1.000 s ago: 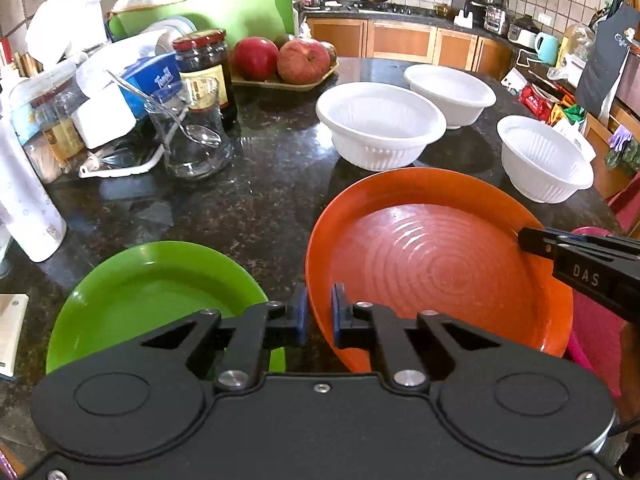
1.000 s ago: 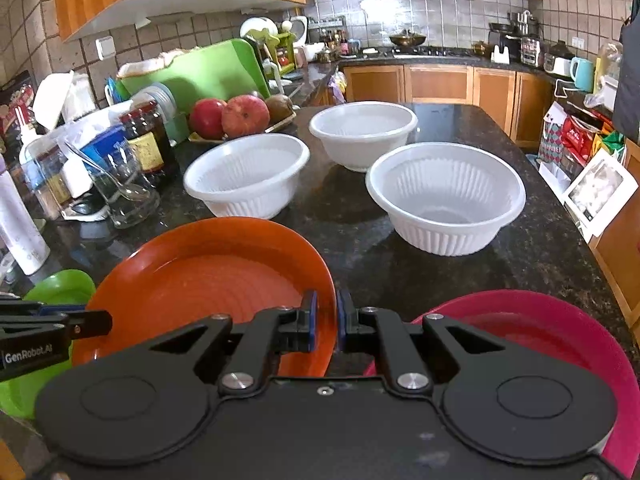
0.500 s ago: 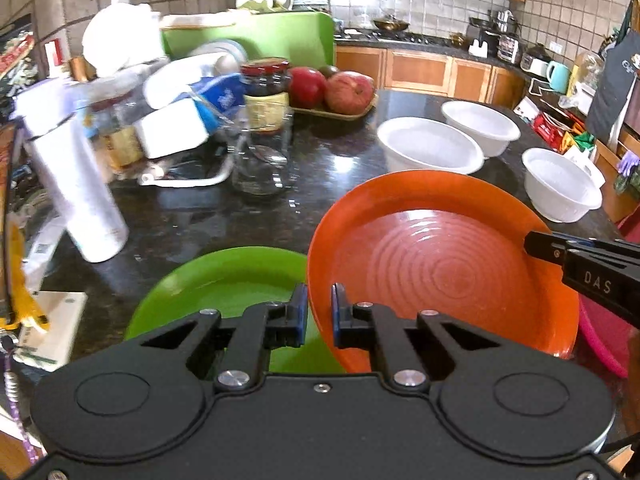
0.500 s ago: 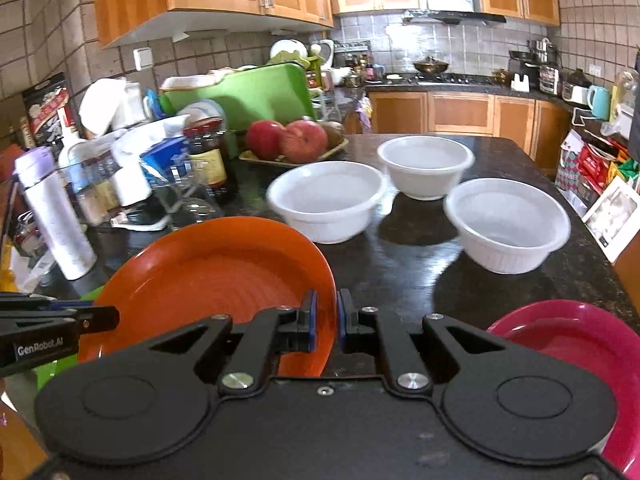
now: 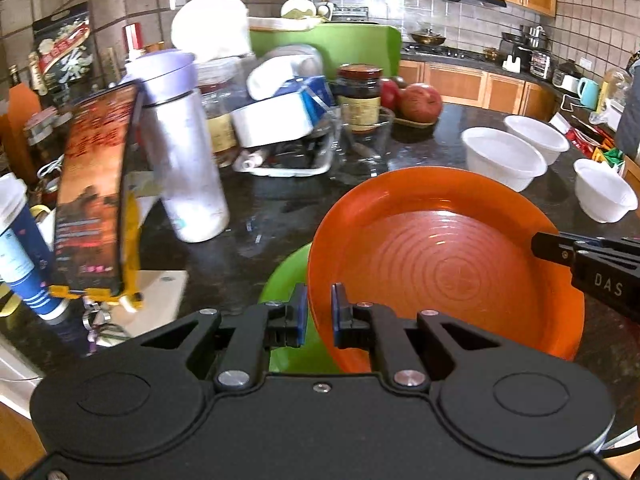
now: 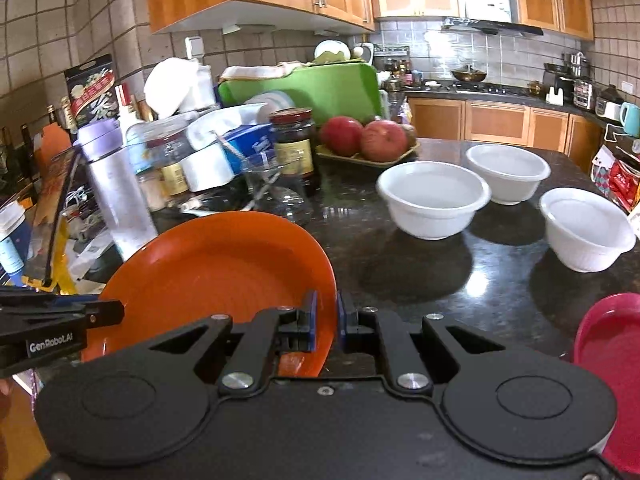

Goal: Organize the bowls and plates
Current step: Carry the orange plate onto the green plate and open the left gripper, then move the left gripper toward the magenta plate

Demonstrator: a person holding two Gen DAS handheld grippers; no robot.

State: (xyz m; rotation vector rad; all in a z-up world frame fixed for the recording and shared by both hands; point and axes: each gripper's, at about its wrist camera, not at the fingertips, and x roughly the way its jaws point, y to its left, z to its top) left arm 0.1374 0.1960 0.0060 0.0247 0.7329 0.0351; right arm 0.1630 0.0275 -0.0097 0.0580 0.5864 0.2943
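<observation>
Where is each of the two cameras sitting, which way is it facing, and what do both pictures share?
Left wrist: sits on the left gripper, looking forward and down over the counter; its jaws pinch the orange plate rim above the green plate; the right gripper's tip shows at right.
Right wrist: sits on the right gripper, facing the three white bowls; its jaws pinch the plate's opposite rim; the left gripper's tip shows at left.
Shared: orange plate, bowls, apples, jar.

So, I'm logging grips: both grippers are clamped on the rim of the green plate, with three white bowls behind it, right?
Not quite. Both grippers, left and right, clamp the orange plate, as both wrist views show. The green plate lies underneath. Three white bowls do sit behind.
</observation>
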